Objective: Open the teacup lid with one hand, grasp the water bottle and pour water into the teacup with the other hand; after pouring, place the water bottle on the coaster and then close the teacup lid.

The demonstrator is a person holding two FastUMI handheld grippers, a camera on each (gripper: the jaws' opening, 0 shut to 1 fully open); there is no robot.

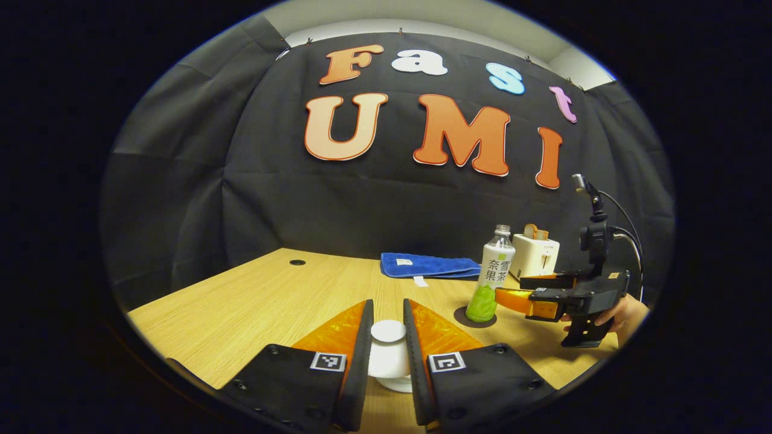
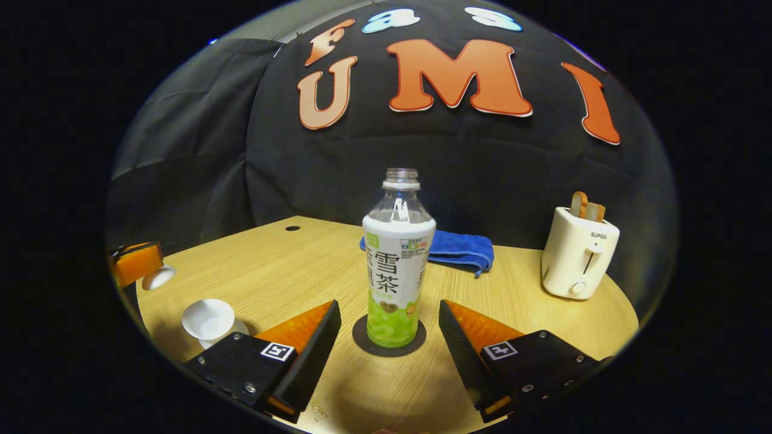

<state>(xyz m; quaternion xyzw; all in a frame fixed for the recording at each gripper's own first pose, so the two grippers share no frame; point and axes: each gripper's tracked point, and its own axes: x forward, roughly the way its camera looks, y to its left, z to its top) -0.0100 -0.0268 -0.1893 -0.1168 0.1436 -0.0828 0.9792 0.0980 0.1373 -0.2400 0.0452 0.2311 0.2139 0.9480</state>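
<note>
The left gripper (image 1: 388, 337) pinches the white lid (image 1: 388, 355) between its 2 fingers. The right gripper (image 2: 389, 334) is spread, the capless bottle (image 2: 398, 265) standing on the coaster (image 2: 360, 341) between its fingertips; left of them sits the open cup (image 2: 208, 319), and right, a toaster (image 2: 578, 253) printed "SUPOR".

White teacup (image 2: 208, 320), blue towel (image 2: 461, 248), cream toaster (image 2: 578, 253), green-bottomed bottle (image 2: 397, 265) on a seemingly dark coaster (image 2: 358, 338)

The uncapped water bottle (image 2: 397, 259) stands upright on the dark round coaster (image 2: 389, 342) ahead of the parted right jaws, the open white teacup (image 2: 208, 319) to their left, its lid (image 1: 388, 349) between the left jaws.
</note>
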